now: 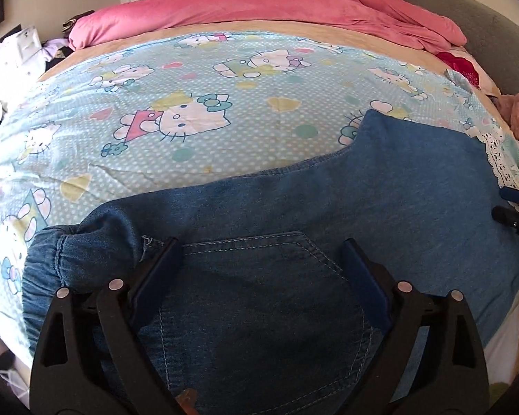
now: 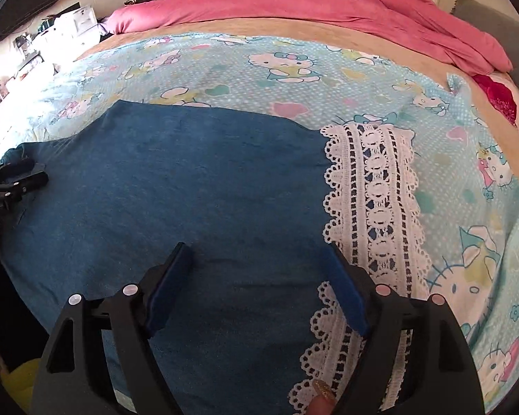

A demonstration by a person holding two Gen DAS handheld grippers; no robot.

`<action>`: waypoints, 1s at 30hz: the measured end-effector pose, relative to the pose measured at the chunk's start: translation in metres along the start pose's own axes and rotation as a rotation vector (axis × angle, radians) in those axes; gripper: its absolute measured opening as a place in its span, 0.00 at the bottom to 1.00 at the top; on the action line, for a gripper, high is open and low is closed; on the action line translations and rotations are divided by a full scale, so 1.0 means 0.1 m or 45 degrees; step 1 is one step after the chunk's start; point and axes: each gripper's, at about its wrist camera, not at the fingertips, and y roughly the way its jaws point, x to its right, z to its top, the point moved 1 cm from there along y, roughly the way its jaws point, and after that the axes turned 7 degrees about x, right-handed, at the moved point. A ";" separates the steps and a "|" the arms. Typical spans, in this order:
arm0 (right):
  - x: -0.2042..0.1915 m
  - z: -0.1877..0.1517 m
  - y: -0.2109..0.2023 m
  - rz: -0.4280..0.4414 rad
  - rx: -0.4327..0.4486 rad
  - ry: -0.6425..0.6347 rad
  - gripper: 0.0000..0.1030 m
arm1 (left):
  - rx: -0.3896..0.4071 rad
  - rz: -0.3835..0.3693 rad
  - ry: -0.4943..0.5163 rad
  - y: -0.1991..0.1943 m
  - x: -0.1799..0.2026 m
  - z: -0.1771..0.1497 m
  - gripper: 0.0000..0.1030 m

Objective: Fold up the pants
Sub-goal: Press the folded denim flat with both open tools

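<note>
Pants (image 1: 328, 200) at bed (image 1: 190, 103) near edge; sheet beyond bare.

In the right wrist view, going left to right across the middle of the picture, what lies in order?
Left gripper at the left edge → blue denim pants → white lace hem → cartoon-cat bedsheet.

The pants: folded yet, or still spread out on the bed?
Folded in half lengthwise: the pants show one leg's width from the back pocket to the lace hem. No crosswise fold yet.
</note>
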 end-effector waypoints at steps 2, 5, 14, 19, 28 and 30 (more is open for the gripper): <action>-0.01 0.00 0.00 -0.002 0.000 0.003 0.75 | 0.003 0.000 -0.004 0.01 0.01 0.01 0.85; 0.00 0.04 -0.12 0.010 0.031 0.007 0.76 | 0.003 -0.024 -0.031 -0.10 0.03 0.03 0.85; -0.15 0.00 -0.75 0.042 0.203 -0.019 0.83 | 0.097 -0.087 0.002 -0.59 0.25 0.13 0.91; -0.31 -0.10 -0.87 0.085 0.207 -0.042 0.83 | 0.108 -0.122 0.041 -0.72 0.48 0.03 0.91; -0.50 -0.36 -0.60 0.123 0.092 -0.027 0.83 | -0.010 -0.154 0.118 -0.54 0.79 -0.31 0.91; -0.46 -0.44 -0.54 0.091 0.047 -0.009 0.83 | -0.061 -0.094 0.172 -0.46 0.82 -0.39 0.91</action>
